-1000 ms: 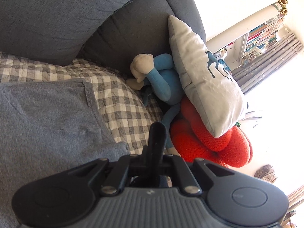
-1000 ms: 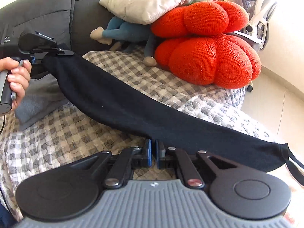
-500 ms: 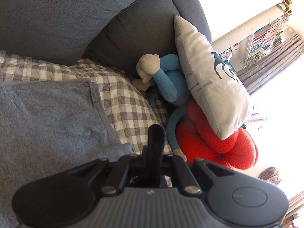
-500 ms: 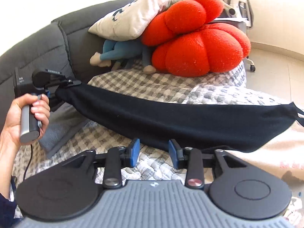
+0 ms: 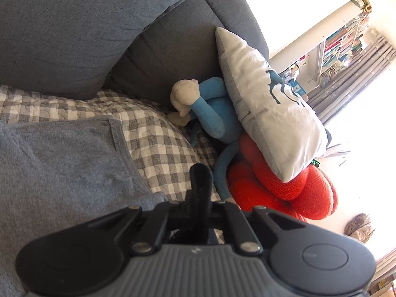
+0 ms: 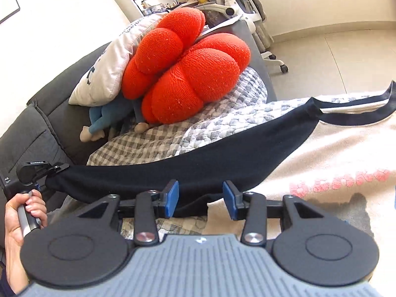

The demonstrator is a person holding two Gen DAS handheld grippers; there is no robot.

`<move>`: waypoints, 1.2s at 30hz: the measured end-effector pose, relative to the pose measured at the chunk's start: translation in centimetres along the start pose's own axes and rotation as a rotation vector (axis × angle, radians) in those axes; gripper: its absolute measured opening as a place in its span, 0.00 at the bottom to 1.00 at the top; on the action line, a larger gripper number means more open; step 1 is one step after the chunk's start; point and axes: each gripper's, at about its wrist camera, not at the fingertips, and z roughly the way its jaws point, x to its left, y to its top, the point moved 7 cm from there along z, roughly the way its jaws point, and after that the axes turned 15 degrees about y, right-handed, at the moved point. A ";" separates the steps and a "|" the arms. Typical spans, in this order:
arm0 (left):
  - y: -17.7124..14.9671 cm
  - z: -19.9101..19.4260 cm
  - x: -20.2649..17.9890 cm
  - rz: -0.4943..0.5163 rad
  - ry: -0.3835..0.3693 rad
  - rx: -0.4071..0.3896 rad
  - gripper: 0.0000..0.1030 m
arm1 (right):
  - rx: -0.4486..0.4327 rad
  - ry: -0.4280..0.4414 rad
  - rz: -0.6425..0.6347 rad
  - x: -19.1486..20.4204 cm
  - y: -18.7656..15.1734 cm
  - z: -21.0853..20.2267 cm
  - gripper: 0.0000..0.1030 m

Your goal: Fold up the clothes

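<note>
A long black garment (image 6: 203, 156) hangs stretched across the sofa in the right wrist view. My left gripper (image 6: 58, 167) is shut on its left end, held up by a hand. In the left wrist view the gripper (image 5: 200, 193) pinches a fold of the black cloth (image 5: 201, 175) that sticks up between its closed fingers. My right gripper (image 6: 200, 199) is open with blue pads (image 6: 172, 198) apart, just in front of the garment's lower edge, holding nothing. A folded grey garment (image 5: 61, 163) lies on the checked cover.
A checked quilt (image 5: 158, 138) covers the grey sofa (image 5: 86, 24). A red knitted cushion (image 6: 188, 71), a white pillow (image 5: 267, 113) and a blue plush toy (image 5: 210, 106) pile at the sofa's end. A beige blanket with pink flowers (image 6: 334, 173) lies at the right. An office chair (image 6: 245, 7) stands behind.
My right gripper opened and let go of the black garment, then pulled back and turned right. The left gripper keeps its hold and has barely moved.
</note>
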 end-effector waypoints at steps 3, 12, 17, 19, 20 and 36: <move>0.0 -0.6 -0.6 -0.010 -0.033 -0.006 0.04 | 0.062 0.039 0.047 -1.5 -2.5 1.8 0.43; 0.2 -2.5 -2.7 -0.006 -0.095 -0.032 0.04 | 0.199 0.084 -0.034 2.3 -5.9 -2.5 0.43; -0.1 -4.1 -4.9 0.041 -0.116 -0.092 0.04 | 0.040 0.098 0.080 -0.5 -4.7 -8.8 0.49; -0.4 -4.1 -5.4 0.070 -0.099 -0.118 0.04 | 0.013 0.104 0.101 -1.6 -5.6 -9.9 0.50; -0.5 -3.9 -5.5 0.089 -0.082 -0.130 0.04 | 0.036 0.096 0.095 -1.6 -6.5 -9.6 0.51; 0.0 -0.8 -1.0 0.051 0.084 -0.106 0.04 | 0.378 0.056 -0.678 12.8 -19.0 -5.0 0.58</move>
